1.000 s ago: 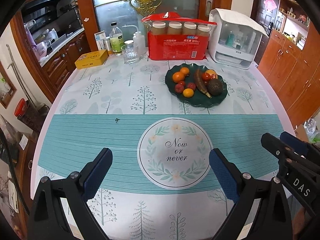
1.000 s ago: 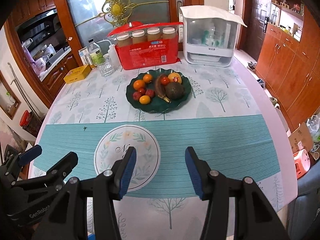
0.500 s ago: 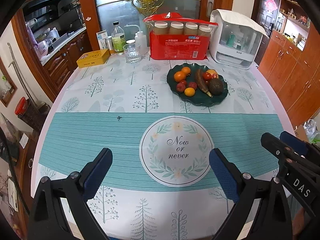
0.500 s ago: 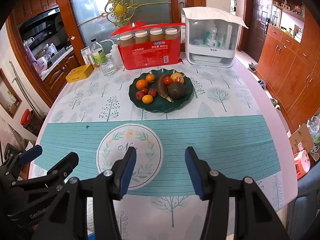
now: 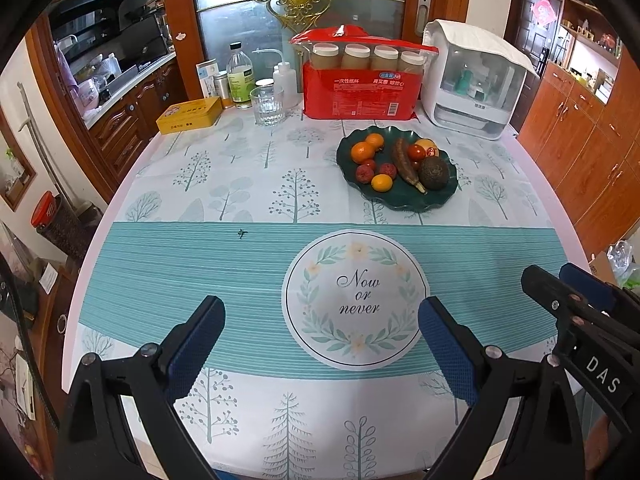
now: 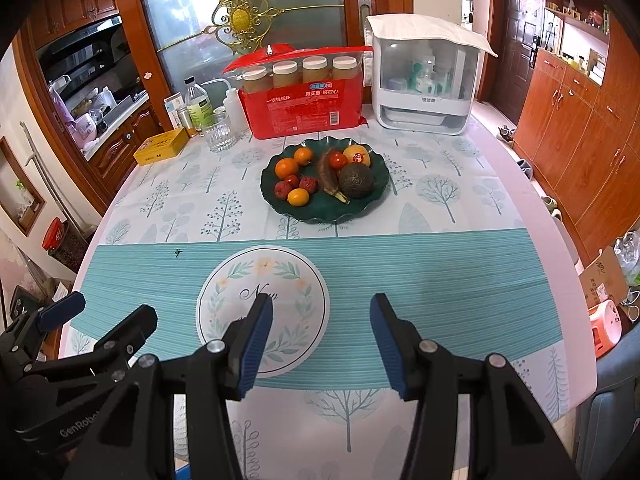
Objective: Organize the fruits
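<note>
Fruits (image 6: 324, 178) sit piled on a dark green scalloped plate (image 6: 360, 210) past the middle of the table (image 6: 500, 216), which wears a tree-print cloth with a teal band. We find almost nothing changed from a second ago: the plate has slid a touch lower in both views, while the fruit keeps its arrangement and both grippers hold the same spread.

We see the left gripper (image 5: 320, 348) with its jaws wide apart above the round "Now or never" motif (image 5: 356, 300), holding nothing and touching nothing. The right gripper (image 6: 320, 344) has a narrower gap between its blue pads (image 6: 256, 344), also empty, over the teal band. Both hover well short of the plate.

On the plate, an overripe brown banana (image 6: 330, 178) lies with its long axis running from the far side toward us, its stem end pointing at the near rim. A dark avocado (image 6: 356, 180) sits just right of it. Oranges (image 6: 287, 168) and small red fruits, possibly lychees (image 6: 309, 184), cluster on the left, though they are too small for us to be sure. A tomato (image 6: 338, 160) rests beside the banana's far end.

Behind the plate stand a red package (image 6: 304, 108), a white appliance (image 6: 426, 84), a glass (image 6: 218, 134) and a yellow tin (image 6: 162, 146).
</note>
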